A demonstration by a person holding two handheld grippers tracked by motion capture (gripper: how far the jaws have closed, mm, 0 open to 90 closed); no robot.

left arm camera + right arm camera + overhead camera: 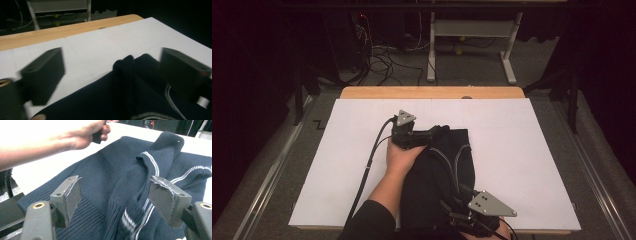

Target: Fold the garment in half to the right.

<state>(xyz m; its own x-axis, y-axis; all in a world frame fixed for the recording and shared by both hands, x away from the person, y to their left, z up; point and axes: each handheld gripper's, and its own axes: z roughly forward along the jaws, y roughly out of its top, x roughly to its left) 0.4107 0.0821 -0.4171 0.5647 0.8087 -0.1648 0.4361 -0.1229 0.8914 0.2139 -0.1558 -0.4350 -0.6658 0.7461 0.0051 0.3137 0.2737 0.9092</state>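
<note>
Ribbed knit sweater (100,177), matt; white paper sheet (522,150); wooden table (432,92).

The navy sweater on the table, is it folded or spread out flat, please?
Folded: the navy sweater lies as a narrow bundle on the white table, with a striped sleeve doubled over its body.

Left tongs (428,134) mid-table, jaws wide apart, nothing gripped; left hand (401,159) wrapped round the body, forearm entering from the table's near edge. Right tongs (457,197) at the near edge, jaws parted, empty.
</note>
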